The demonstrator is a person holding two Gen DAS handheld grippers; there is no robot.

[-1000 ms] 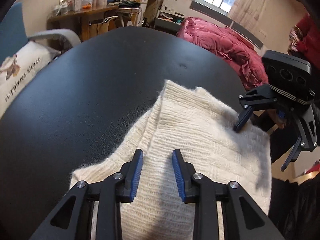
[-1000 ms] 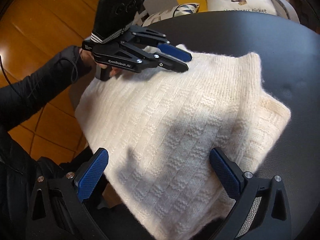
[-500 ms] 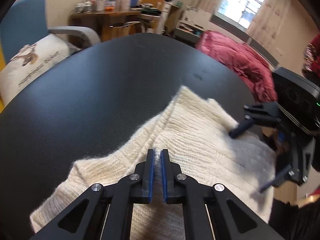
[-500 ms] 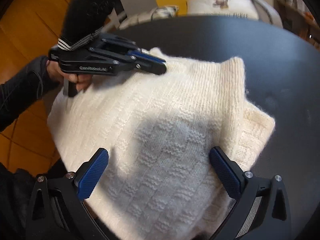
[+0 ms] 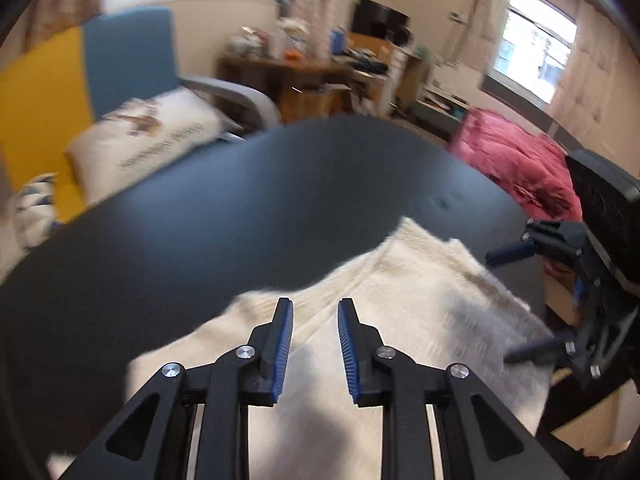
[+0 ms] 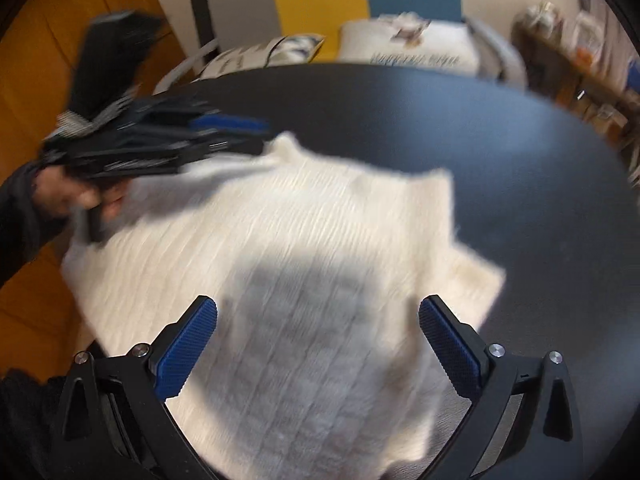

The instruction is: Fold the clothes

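A cream knitted sweater (image 5: 400,300) (image 6: 320,220) lies folded on the near part of a round black table (image 5: 240,200) (image 6: 440,120). My left gripper (image 5: 314,308) hovers over the sweater's left edge. Its jaws are opening, and nothing is between the blue pads. From the right wrist view the left gripper (image 6: 262,136) is a blur at the sweater's far left corner, held by a hand (image 6: 60,192) in a black sleeve. My right gripper (image 6: 317,304) stands wide open above the sweater's near side, holding nothing. The left wrist view shows the right gripper (image 5: 499,307) at the sweater's right edge.
Behind the table stands a chair with a printed cushion (image 5: 148,140) (image 6: 408,48) and blue and yellow panels. A red quilt (image 5: 520,168) lies at the right, and a cluttered wooden desk (image 5: 312,68) stands at the back. Wooden floor (image 6: 40,80) shows at the left.
The left gripper shut over the sweater half a second ago and now stands apart again, raised and tilted up. The right gripper stayed wide open and rose a little.
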